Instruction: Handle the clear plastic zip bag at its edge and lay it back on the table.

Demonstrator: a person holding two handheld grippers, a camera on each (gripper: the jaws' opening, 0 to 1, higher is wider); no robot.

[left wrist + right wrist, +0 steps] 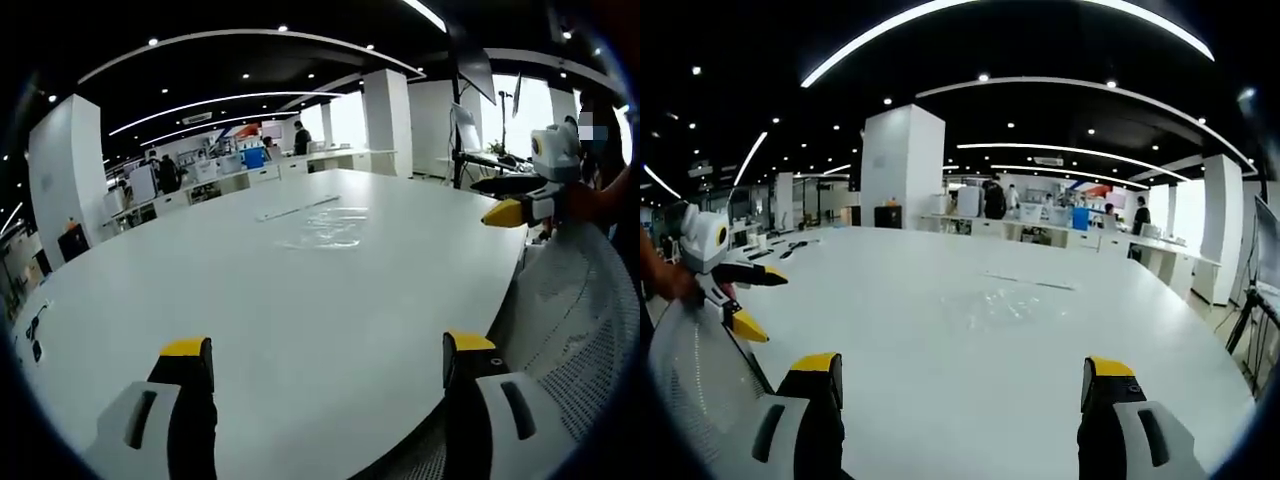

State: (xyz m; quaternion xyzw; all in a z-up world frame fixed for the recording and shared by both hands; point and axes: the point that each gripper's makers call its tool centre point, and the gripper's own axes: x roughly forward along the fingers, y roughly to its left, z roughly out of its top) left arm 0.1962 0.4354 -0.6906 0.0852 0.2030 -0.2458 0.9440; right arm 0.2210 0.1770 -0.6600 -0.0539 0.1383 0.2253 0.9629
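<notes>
Your left gripper (328, 365) hangs above the near edge of the white table (200, 290), jaws spread wide with nothing between them. The clear zip bag (325, 228) lies flat mid-table, well ahead of you. Your right gripper (512, 198) pokes in from the right, yellow-tipped jaws apart.

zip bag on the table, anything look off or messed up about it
Nothing stands out. The clear zip bag lies flat on the white table, slightly crinkled, with no spill or tear visible. Both hand-held grippers are open and apart from it.
</notes>
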